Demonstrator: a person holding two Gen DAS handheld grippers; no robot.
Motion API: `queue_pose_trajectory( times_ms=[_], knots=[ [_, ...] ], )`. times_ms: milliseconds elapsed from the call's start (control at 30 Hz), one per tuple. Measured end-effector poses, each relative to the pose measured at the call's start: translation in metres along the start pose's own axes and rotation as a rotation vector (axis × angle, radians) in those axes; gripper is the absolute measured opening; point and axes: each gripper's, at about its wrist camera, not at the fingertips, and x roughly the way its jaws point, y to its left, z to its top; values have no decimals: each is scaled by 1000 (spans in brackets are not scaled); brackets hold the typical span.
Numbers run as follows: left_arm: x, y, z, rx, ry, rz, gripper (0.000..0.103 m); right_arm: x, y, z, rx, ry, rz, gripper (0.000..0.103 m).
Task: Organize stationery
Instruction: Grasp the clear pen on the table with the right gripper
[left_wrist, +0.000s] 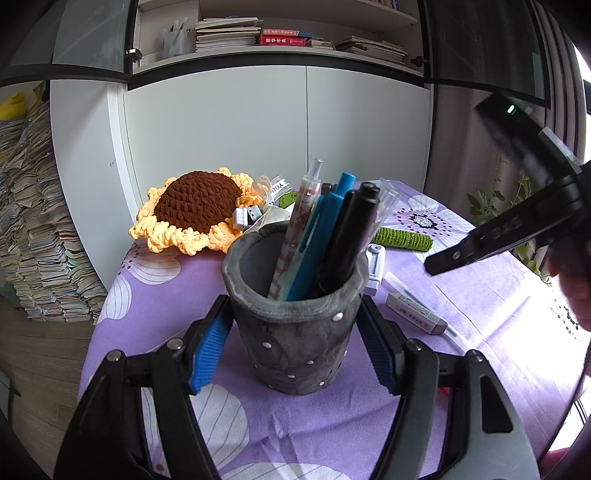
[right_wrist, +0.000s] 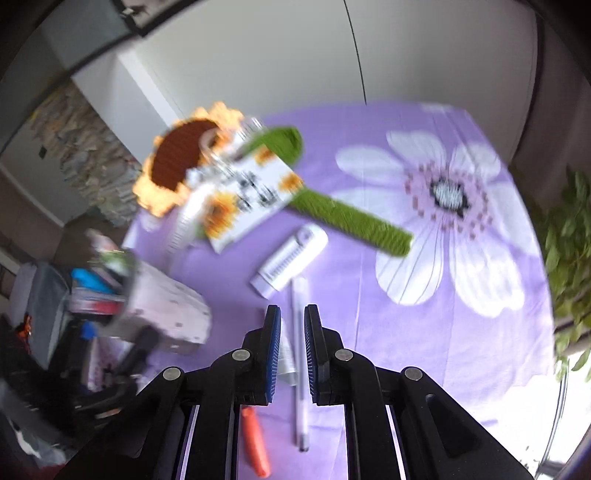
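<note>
A grey fabric pen holder (left_wrist: 295, 325) stands on the purple flowered cloth and holds several pens, among them a black marker (left_wrist: 351, 236) and blue pens (left_wrist: 314, 240). My left gripper (left_wrist: 297, 345) has its blue pads against both sides of the holder. My right gripper (right_wrist: 292, 354) hangs above the cloth with a narrow gap between its pads and nothing in it; it shows at the right of the left wrist view (left_wrist: 517, 229). Below it lie a clear white pen (right_wrist: 300, 362), an eraser (left_wrist: 415, 313) and an orange pen (right_wrist: 255, 439). The right wrist view is blurred.
A crocheted sunflower (left_wrist: 195, 206) with a green stem (right_wrist: 351, 218) lies at the back of the table beside a sunflower card (right_wrist: 240, 192). A white correction tape (right_wrist: 291, 254) lies mid-table. White cabinet doors (left_wrist: 277, 118) stand behind. Stacked books (left_wrist: 40, 229) rise at the left.
</note>
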Motion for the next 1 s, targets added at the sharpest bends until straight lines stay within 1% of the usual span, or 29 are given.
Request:
queue_pose_trajectory(
  times_ms=[133,167,233,267,367,500,600,633,667,800,900,1000],
  knots=[
    [2,1,-1,-3,6,-3,68,24,-10,5,22,51,14,13],
    [2,1,-1,-4,7,-4,68,28,-9,7,14,63,10,15],
    [2,1,-1,-5,8,-5,68,33,-6,9,6,79,2,27],
    [3,1,-1,-5,9,-5,69,35,-5,10,3,81,3,27],
    [3,1,-1,-8,14,-8,69,41,2,14,-17,88,1,28],
    [4,2,0,-11,16,-11,69,54,8,17,-41,117,-35,28],
    [4,2,0,-11,16,-11,69,56,13,17,-66,105,-55,26],
    [4,2,0,-11,16,-11,69,56,14,17,-73,102,-69,13],
    [4,2,0,-11,16,-11,69,57,15,16,-83,100,-90,13],
    [4,2,0,-11,16,-11,69,42,13,8,-70,71,-72,13],
    [4,2,0,-11,16,-11,69,12,10,1,-61,19,-51,13],
    [4,2,0,-11,16,-11,69,-26,15,-8,-72,-60,-44,13]
  ],
)
